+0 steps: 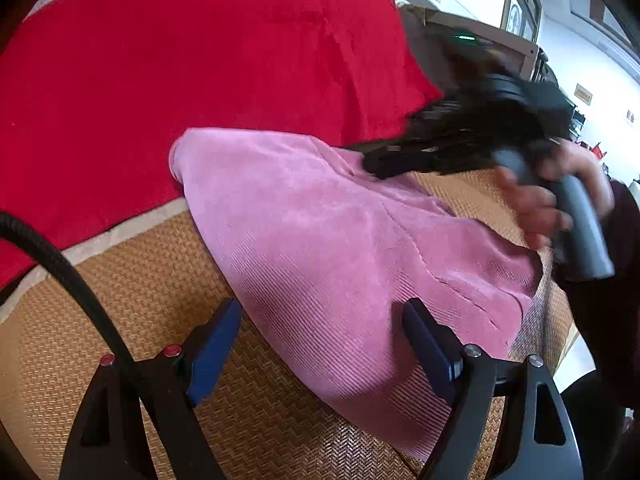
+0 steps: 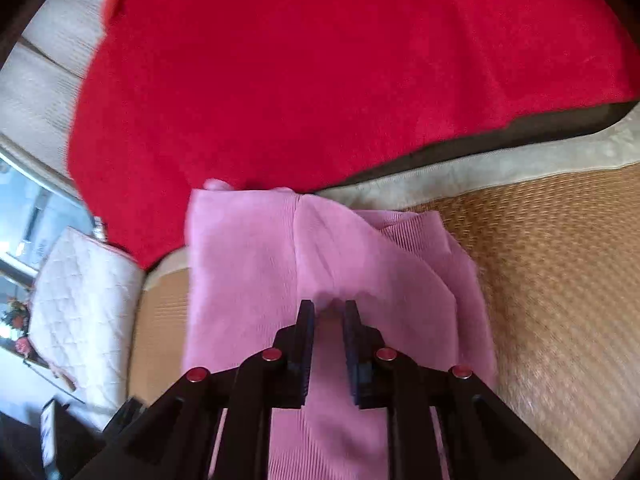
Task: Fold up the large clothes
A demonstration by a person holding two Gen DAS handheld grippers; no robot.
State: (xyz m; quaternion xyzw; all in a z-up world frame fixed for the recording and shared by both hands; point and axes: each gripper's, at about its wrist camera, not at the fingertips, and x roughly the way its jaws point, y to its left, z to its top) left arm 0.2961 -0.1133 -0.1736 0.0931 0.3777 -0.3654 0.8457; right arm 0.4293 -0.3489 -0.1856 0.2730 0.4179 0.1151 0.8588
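Note:
A pink ribbed garment lies on a woven straw mat, partly folded. My left gripper is open and empty, its blue fingers straddling the garment's near edge just above it. In the left wrist view the right gripper shows blurred at the garment's far side, held by a hand. In the right wrist view my right gripper is nearly closed on a fold of the pink garment, which bunches up between the fingers.
A large red cloth lies behind the pink garment, also in the right wrist view. A beige mat border edges the straw mat. A white quilted cushion sits at left. A black cable crosses the left side.

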